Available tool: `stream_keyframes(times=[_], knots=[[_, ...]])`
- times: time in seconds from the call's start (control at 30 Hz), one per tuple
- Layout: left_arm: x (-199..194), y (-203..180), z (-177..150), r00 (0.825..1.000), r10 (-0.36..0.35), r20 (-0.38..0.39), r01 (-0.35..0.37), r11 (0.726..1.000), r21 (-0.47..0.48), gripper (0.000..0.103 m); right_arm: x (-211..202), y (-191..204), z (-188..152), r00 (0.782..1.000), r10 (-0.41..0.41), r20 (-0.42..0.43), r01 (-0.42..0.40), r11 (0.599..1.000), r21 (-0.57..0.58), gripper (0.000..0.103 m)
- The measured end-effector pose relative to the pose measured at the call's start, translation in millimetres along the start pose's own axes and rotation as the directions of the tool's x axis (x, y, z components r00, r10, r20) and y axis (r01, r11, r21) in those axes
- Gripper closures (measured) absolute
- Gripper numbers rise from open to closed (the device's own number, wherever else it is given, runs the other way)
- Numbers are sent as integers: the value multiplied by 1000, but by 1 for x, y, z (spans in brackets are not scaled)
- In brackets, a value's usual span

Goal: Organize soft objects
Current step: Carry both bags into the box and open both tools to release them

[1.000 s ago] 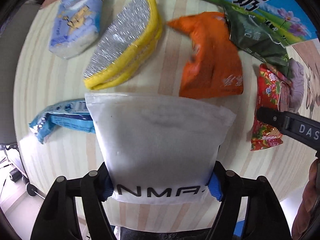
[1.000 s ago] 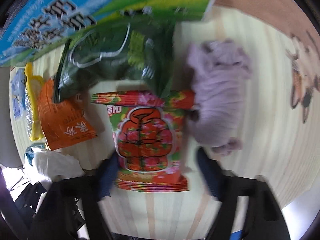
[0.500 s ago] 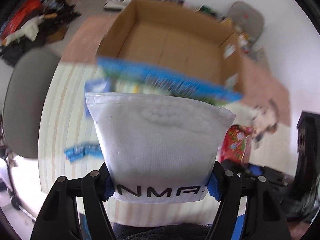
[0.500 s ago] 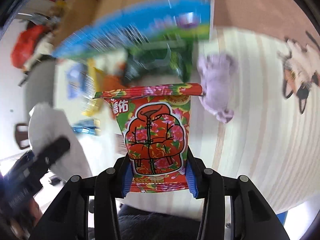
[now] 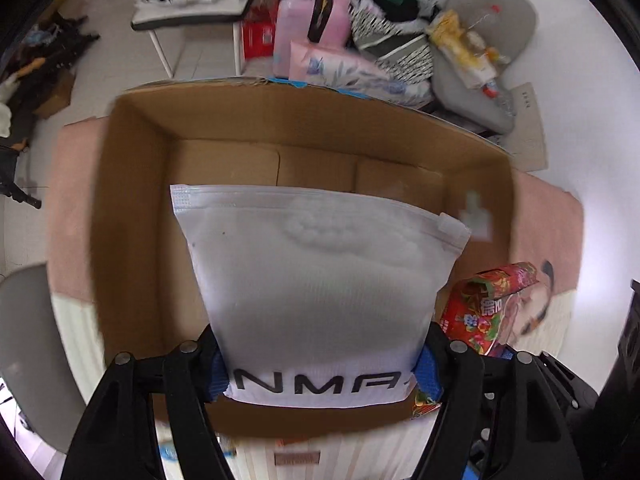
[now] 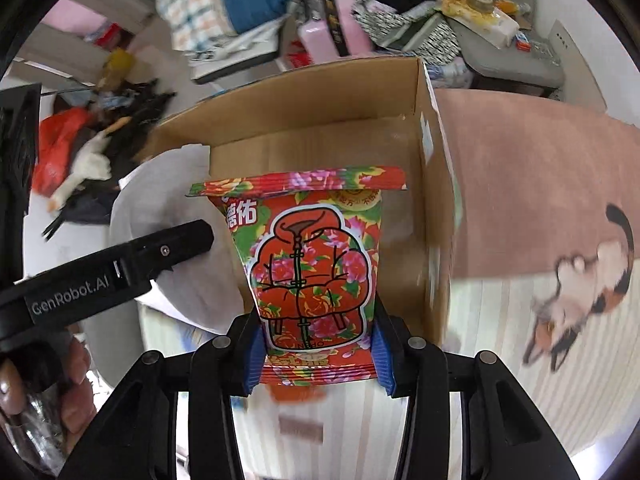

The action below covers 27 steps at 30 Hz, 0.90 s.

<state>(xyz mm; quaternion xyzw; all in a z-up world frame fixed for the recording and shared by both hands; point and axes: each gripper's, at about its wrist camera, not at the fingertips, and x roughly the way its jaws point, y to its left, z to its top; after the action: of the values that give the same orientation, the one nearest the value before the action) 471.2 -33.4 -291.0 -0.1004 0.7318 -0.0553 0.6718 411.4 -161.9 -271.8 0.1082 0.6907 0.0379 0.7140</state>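
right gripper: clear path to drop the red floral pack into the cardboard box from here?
Probably yes. The right gripper holds the red floral pack before the open cardboard box; the left gripper's white pouch sits alongside, not across.

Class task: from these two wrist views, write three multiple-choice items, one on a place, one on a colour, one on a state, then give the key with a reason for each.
1. Where is the cardboard box in relation to the white zip pouch?
A. Behind and below it, open side up
B. Stacked on top of it
C. Out of sight

2. What is the main colour of the floral packet?
A. Blue
B. Red
C. Black

3. What is the state of the right gripper?
A. Open and empty
B. Shut on the floral packet
C. Lying on the table

Key: 1 A, the left wrist view shows the box's open inside beyond the pouch held by the left gripper. 2 B, red with green and pink flowers. 3 B, both jaws press the packet's lower sides.
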Motion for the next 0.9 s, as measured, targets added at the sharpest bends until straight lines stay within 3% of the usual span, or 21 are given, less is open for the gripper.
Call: stream_keyframes(times=[0.17, 0.27, 0.57, 0.63, 0.7, 0.8, 0.9], knots=[[52, -2, 42, 996, 5, -84, -2, 999, 35, 33, 57, -4, 61, 997, -72, -40, 73, 997, 20, 57], [66, -1, 47, 994, 2, -110, 3, 999, 46, 33, 85, -14, 82, 994, -93, -62, 96, 995, 36, 56], [90, -4, 62, 982, 13, -190, 0, 998, 67, 27, 123, -24, 106, 984, -159, -79, 163, 986, 36, 54], [87, -6, 62, 982, 14, -190, 1, 997, 83, 26, 123, -21, 109, 983, -168, -73, 171, 985, 32, 33], [79, -8, 59, 986, 25, -165, -6, 994, 111, 22, 119, -16, 109, 984, -164, -75, 167, 985, 32, 29], [60, -6, 54, 992, 25, -121, -10, 993, 121, 6, 107, -8, 101, 982, -176, -71, 178, 984, 28, 23], [30, -4, 43, 998, 64, -22, -61, 988, 142, 1, 91, -1, 85, 979, -197, -57, 199, 980, 18, 13]])
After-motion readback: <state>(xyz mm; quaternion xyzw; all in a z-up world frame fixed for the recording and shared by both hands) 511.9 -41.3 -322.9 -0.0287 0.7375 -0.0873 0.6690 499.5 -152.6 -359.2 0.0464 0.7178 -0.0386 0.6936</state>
